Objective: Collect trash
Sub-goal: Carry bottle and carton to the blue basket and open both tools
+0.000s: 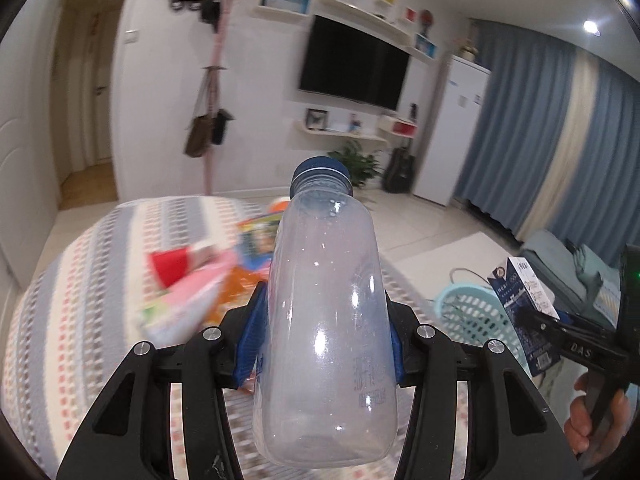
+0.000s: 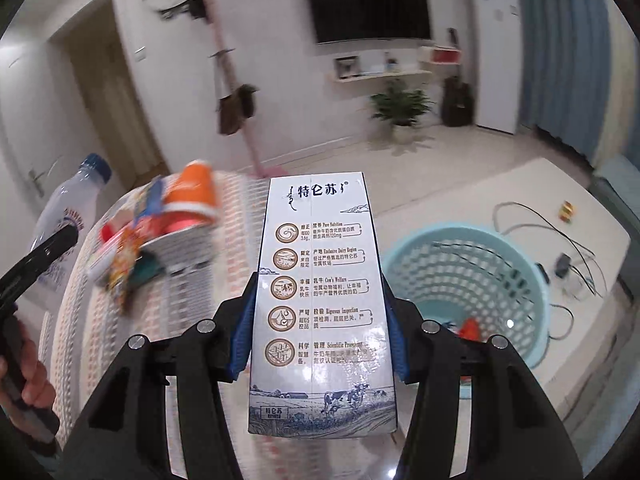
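My left gripper point(image 1: 325, 338) is shut on a clear plastic bottle point(image 1: 326, 320) with a dark blue cap, held lengthwise with the cap pointing away. The same bottle point(image 2: 66, 216) shows at the left of the right wrist view. My right gripper point(image 2: 316, 326) is shut on a white and blue milk carton point(image 2: 320, 300), which also shows at the right edge of the left wrist view as the carton point(image 1: 526, 304). A light blue perforated basket point(image 2: 468, 280) stands on the floor to the right, with something orange at its bottom. The basket point(image 1: 476, 312) lies beside the carton in the left wrist view.
A round table with a striped cloth point(image 1: 80, 280) carries more trash: a red cup point(image 1: 170, 266), wrappers point(image 1: 256, 236) and an orange cup point(image 2: 192, 196). Cables point(image 2: 560, 248) lie on a pale mat beyond the basket. A coat stand point(image 1: 212, 120), potted plant point(image 2: 400, 108) and guitar point(image 1: 400, 168) stand by the far wall.
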Demonstrator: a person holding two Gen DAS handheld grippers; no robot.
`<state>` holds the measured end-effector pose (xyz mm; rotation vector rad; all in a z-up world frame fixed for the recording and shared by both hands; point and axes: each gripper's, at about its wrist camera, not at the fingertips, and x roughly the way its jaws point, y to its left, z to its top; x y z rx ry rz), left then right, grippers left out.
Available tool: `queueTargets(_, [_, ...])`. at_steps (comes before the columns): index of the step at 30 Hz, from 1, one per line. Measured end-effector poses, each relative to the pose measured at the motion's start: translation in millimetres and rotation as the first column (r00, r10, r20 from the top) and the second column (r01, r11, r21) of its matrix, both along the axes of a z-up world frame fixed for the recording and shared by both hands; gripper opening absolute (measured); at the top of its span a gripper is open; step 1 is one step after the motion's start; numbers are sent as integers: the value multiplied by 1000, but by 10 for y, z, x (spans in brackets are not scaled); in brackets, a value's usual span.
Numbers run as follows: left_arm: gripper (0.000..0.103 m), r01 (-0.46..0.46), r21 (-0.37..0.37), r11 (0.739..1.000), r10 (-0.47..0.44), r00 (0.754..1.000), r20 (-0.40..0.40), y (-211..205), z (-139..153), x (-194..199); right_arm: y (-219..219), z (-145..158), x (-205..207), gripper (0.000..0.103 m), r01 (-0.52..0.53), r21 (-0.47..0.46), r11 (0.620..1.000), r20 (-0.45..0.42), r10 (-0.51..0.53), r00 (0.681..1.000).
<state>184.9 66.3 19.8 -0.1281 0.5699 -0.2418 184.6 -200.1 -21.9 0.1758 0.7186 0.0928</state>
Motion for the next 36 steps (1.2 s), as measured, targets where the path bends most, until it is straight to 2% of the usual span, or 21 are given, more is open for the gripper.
queueTargets(6, [48,106,14,994,-105,994,-36,-536,-89,260,-430,-272,74,51,128,-17,992,-53,-129,990])
queueTargets(10, [48,180,36,983,-177,982,-71,-943,-210,432,-741,-512,122,51,213,-3,977,-122,-212,970])
queueTargets(12, [48,230,31,973,-225,969,-105,-1156,-314,546,-932,-675,170,51,265,-4,964,-184,-261,948])
queueTargets(13, [48,257,20,966,-253,959,-125,-1266,-363,601,-981,-717,186,51,275,-4,961,-199,-270,942])
queueTargets(17, [48,388,-50,920,-387,886,-253,-1814,-670,842,-1205,-984,203,51,324,10,946,-269,-310,912])
queueTargets(21, [48,442,-49,896,-430,832,-349,-2221,-1015,943,-1332,-1156,181,51,346,2,938,-317,-328,890])
queueTargets(25, [48,467,-48,883,-442,791,-423,-2412,-1303,973,-1402,-1255,163,51,349,-8,937,-346,-330,878])
queueTargets(28, [52,471,-69,879,-454,784,-424,-2413,-1348,951,-1381,-1226,157,52,330,-9,944,-329,-315,890])
queueTargets(30, [66,463,-76,883,-452,795,-405,-2369,-1307,938,-1375,-1170,148,52,326,-4,945,-304,-312,900])
queueTargets(32, [68,458,-74,886,-449,807,-384,-2335,-1242,915,-1379,-1096,120,52,331,17,943,-269,-315,910])
queueTargets(36, [68,455,-79,887,-450,813,-369,-2254,-1151,873,-1349,-939,70,52,330,24,944,-212,-317,924])
